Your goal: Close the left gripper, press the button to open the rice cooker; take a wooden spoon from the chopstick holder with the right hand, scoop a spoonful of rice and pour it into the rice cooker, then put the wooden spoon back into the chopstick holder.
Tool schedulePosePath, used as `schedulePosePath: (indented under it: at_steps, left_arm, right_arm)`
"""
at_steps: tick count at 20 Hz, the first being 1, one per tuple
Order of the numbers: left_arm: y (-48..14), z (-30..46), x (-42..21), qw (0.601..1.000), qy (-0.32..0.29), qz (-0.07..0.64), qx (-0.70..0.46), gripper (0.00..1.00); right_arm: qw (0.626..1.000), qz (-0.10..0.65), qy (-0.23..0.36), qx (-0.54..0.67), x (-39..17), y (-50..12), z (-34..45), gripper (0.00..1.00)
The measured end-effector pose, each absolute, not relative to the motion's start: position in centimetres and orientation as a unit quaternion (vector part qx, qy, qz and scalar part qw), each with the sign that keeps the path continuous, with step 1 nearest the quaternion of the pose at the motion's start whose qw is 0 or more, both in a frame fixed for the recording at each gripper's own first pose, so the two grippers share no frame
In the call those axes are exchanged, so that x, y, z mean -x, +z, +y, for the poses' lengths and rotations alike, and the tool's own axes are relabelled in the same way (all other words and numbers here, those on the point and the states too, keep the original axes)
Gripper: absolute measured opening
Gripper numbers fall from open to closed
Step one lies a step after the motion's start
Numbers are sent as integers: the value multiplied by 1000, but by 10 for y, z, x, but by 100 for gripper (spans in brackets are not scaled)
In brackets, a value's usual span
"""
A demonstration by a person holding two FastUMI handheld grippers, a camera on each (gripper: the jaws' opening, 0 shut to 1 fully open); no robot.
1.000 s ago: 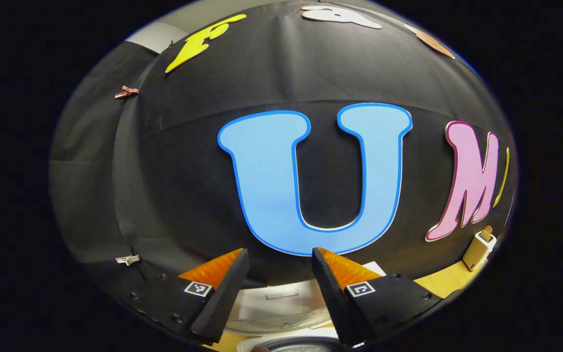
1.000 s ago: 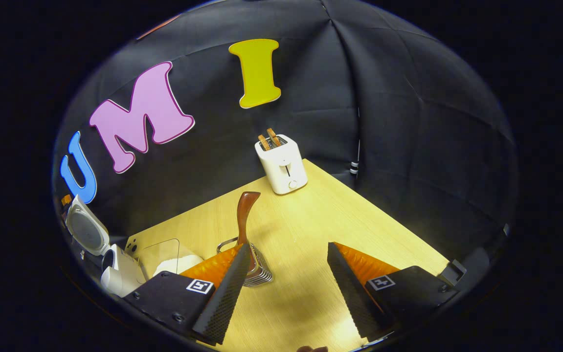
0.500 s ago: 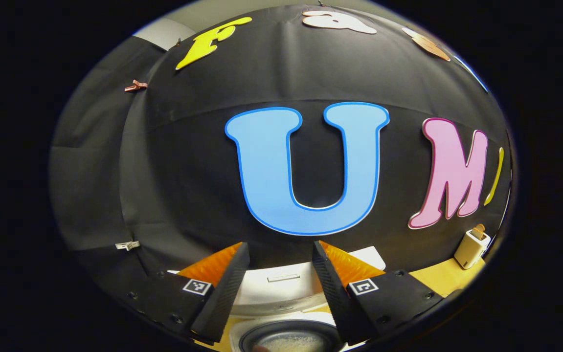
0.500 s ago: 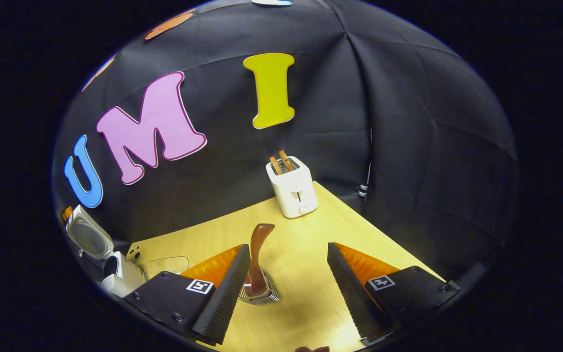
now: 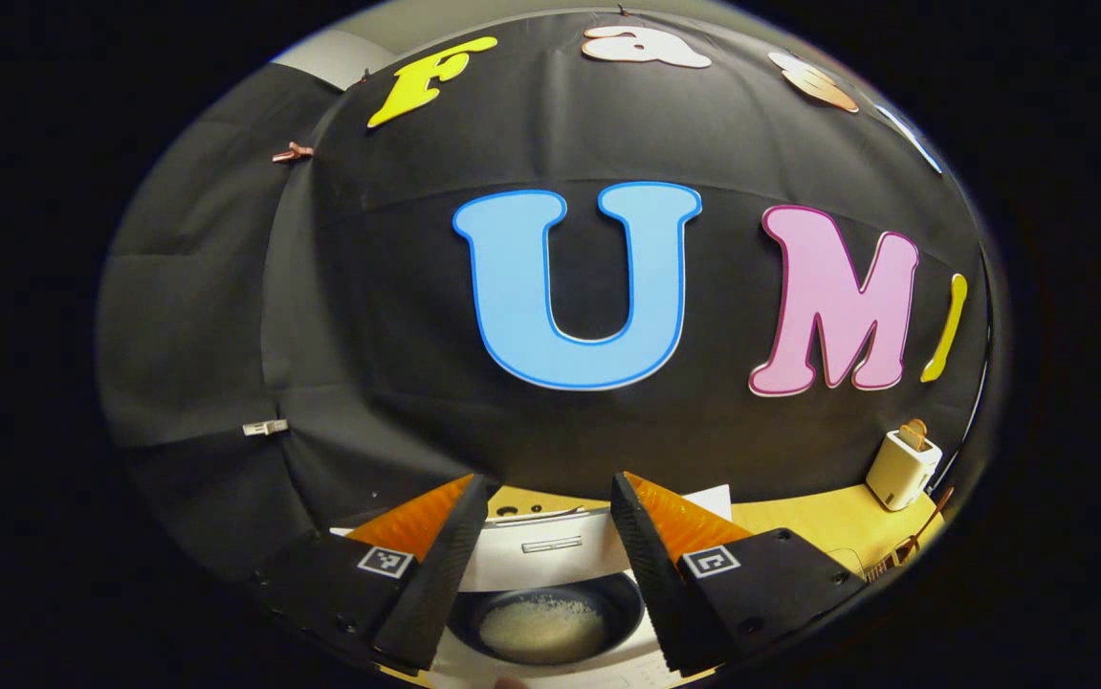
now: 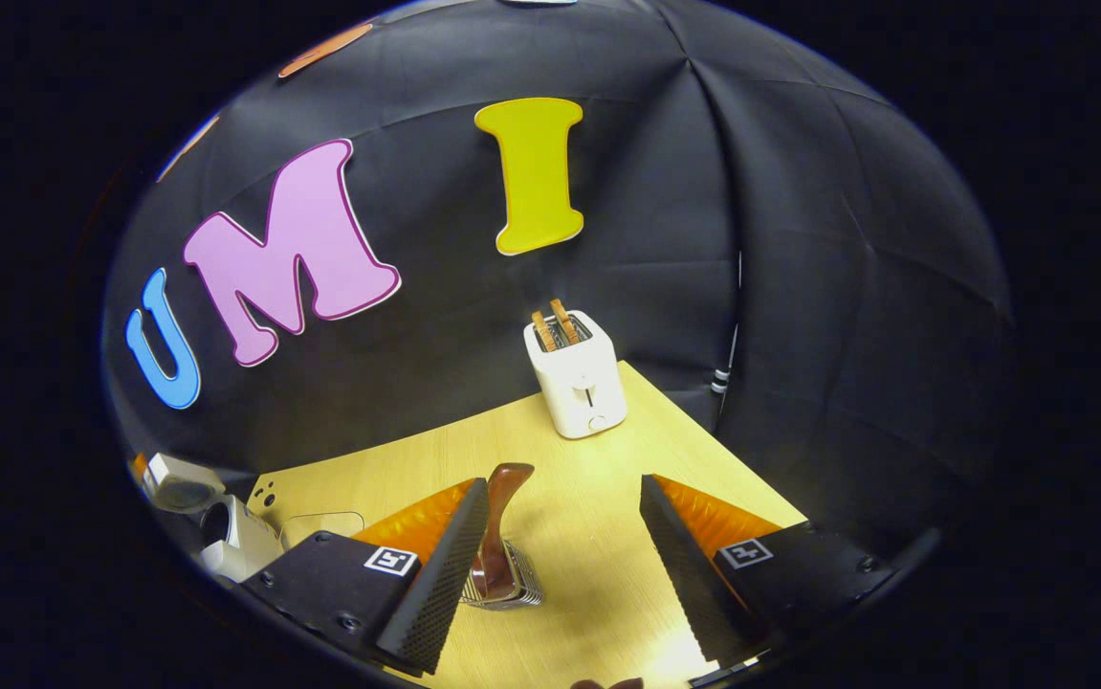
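In the left gripper view the left gripper (image 5: 546, 522) is hanging above the white rice cooker (image 5: 550, 612), its two fingers standing wide apart with nothing between them. The cooker's lid is up, and its dark round inner pot (image 5: 543, 622) is showing a small pale heap of rice (image 5: 540, 627) at the bottom. Far to the right in this view a cream-coloured toaster (image 5: 901, 466) is sitting on the pale yellow wooden table (image 5: 818, 522).

In the right gripper view the right gripper (image 6: 564, 526) is hovering over the table (image 6: 598, 593), its fingers also spread wide and gripping nothing. The brown wooden spoon (image 6: 495, 522) is standing upright in the ribbed metal chopstick holder (image 6: 512, 586), just beside the left finger; whether it is touching that finger cannot be told. The toaster (image 6: 577, 378), with two slices of bread sticking out, is standing farther back near the black cloth wall (image 6: 799, 287). At the left edge the open rice cooker (image 6: 215, 526) is peeking in, with a clear container (image 6: 320, 524) beside it
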State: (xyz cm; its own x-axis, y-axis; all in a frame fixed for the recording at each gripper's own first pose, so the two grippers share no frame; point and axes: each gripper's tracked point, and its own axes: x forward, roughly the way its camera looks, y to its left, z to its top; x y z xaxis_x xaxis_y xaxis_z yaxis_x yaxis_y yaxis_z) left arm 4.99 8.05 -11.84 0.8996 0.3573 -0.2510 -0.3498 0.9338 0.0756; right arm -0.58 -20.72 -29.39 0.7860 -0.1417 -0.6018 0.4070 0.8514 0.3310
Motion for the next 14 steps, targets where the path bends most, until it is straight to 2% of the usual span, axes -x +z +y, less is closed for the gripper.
schedulePosePath:
  at_steps: [4, 5, 6, 14]
  left_arm:
    - [-145, 69, -32, 968, 192, 162, -10, 87]
    - [-152, 68, -27, 966, 195, 171, -5, 90]
    - [-159, 66, -23, 963, 198, 180, 3, 88]
    - [-216, 56, -1, 941, 210, 265, 16, 89]
  right_arm:
    - [917, 294, -135, -231, -8, -299, -212, 98]
    - [917, 294, -132, -234, -10, -299, -212, 98]
    - [917, 295, -129, -236, -12, -301, -213, 98]
    - [912, 306, -122, -243, -19, -320, -227, 98]
